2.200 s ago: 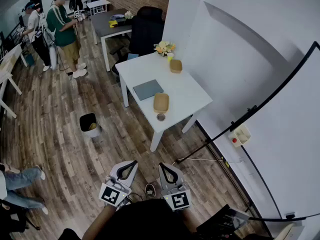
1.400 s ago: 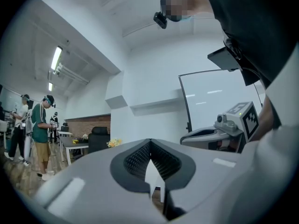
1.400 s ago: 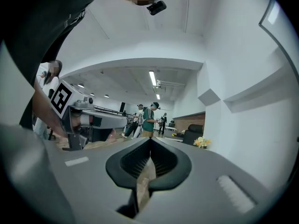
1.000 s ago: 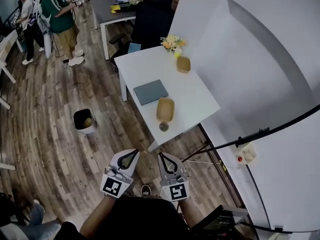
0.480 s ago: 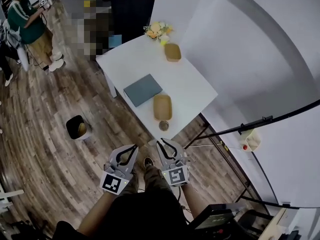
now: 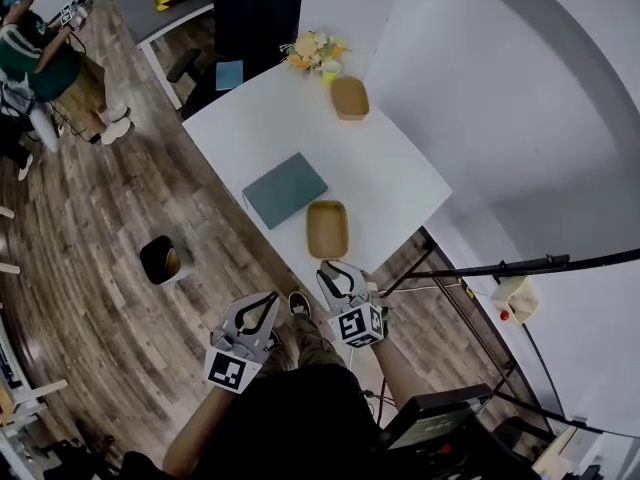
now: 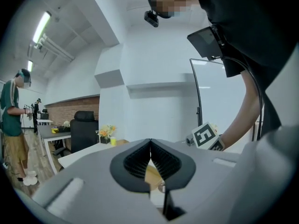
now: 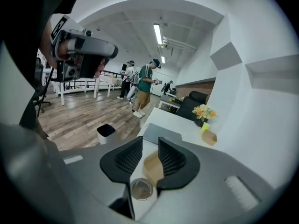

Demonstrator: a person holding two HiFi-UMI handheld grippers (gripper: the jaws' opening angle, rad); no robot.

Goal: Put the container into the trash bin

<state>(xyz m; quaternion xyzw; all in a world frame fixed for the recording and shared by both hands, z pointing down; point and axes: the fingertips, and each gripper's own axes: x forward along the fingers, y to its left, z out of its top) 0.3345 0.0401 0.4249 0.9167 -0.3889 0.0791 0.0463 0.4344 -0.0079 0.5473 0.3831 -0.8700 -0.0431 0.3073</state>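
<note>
Two containers: near container [image 6: 327, 228] lying on desk [image 6: 390, 178], just ahead of right gripper [image 6: 337, 268]; far container [image 6: 349, 98] sitting behind.
R fingers [image 8: 174, 160]: opening, partway apart, nothing btwn.
Left gripper [image 7: 150, 143]: fingers pressing together, empty.
Risk: R fingers likely clipping round item [image 8: 141, 189] at desk edge, knocking it off.

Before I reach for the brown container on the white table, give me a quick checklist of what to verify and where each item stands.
1. Right gripper ready to grasp: ok. Its jaws are opening and nothing is pressed between them.
2. Brown rectangular paper container lined up: ok. The right gripper view shows it beyond the jaws, not yet gripped.
3. Approach clear: not ok. A small round clear object sits at the edge of the white table, in front of the container.
4. Left gripper free: ok. It is shut and empty.
5. Black trash bin open: ok. It stands lidless on the wooden floor.
</note>
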